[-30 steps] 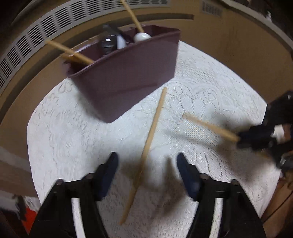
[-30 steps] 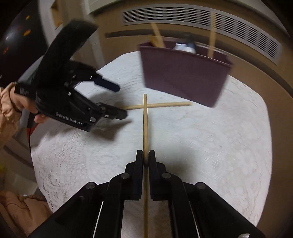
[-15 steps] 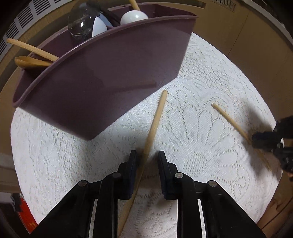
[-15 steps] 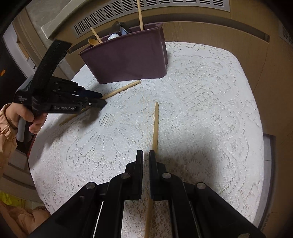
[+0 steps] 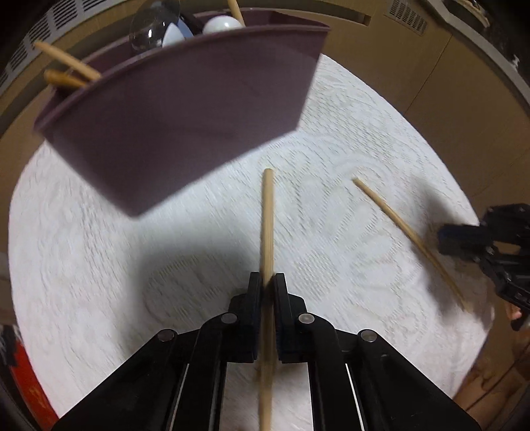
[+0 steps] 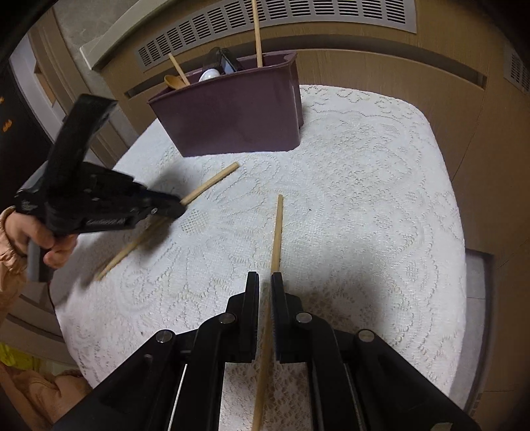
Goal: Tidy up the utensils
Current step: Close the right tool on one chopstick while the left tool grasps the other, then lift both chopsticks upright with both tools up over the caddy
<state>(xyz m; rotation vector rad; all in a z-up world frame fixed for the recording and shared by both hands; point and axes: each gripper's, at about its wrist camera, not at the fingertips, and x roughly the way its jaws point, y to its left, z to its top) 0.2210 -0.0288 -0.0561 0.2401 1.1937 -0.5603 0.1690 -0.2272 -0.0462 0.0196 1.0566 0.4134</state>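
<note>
Two wooden chopsticks lie on the white lace cloth (image 6: 364,199). My left gripper (image 5: 266,277) is shut on one chopstick (image 5: 267,215), which points toward the purple utensil holder (image 5: 185,119) just ahead. In the right wrist view, that left gripper (image 6: 181,209) pinches its chopstick (image 6: 212,182) near the middle, tilted off the cloth. My right gripper (image 6: 265,277) is shut on the other chopstick (image 6: 276,232), whose tip points at the holder (image 6: 238,119). The left wrist view shows the right gripper (image 5: 445,237) at the far right, on its chopstick (image 5: 391,215).
The holder stands at the table's back edge with wooden spoons, an upright chopstick and a white spoon inside. A wood-panelled wall with a vent grille (image 6: 298,20) runs close behind it. A person's hand (image 6: 49,242) in a peach sleeve grips the left tool.
My left gripper came down over its chopstick and closed on it. The right gripper swung its chopstick off the other one, so the two no longer cross.
</note>
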